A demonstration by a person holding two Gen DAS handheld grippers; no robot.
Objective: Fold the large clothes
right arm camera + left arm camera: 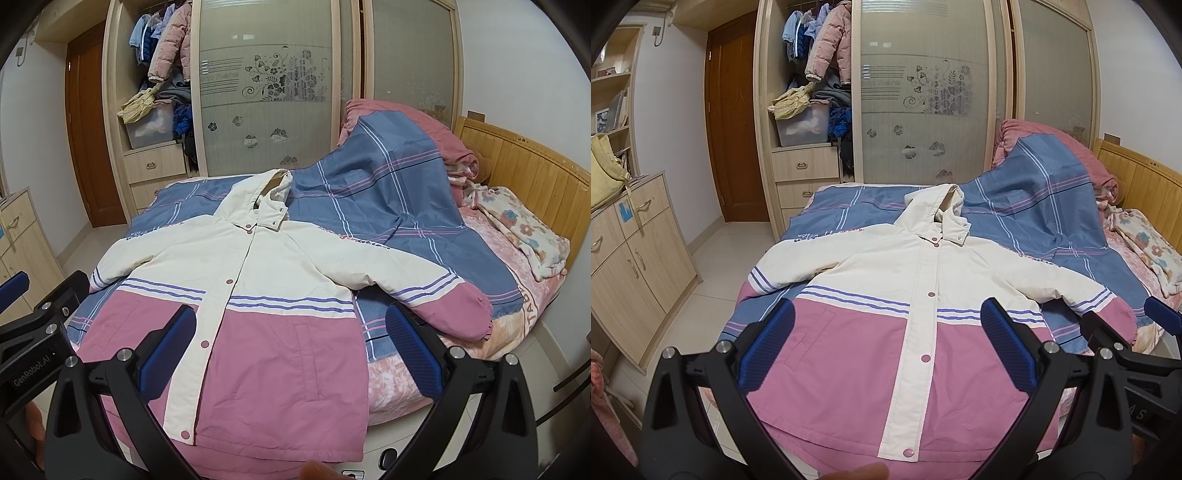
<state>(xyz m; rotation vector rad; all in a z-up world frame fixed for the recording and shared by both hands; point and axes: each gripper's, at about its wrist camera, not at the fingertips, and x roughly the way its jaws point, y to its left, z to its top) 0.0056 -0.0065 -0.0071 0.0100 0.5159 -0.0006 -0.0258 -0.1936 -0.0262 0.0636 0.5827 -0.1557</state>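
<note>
A cream and pink hooded jacket (pixel 916 295) lies flat, front up and snapped shut, on the bed, sleeves spread to both sides and hood pointing away. It also shows in the right wrist view (pixel 266 295). My left gripper (pixel 886 339) is open and empty, hovering above the pink lower part near the hem. My right gripper (pixel 291 343) is open and empty, above the jacket's lower right side. The right gripper also shows at the right edge of the left wrist view (pixel 1145 332).
The bed carries a blue plaid cover (pixel 1034 206), a pink quilt heap (pixel 1063 147) and a floral blanket (pixel 524 229) by the wooden headboard (pixel 535 177). A wardrobe (pixel 923 92) stands behind. A low cabinet (pixel 635 258) stands left, across tiled floor.
</note>
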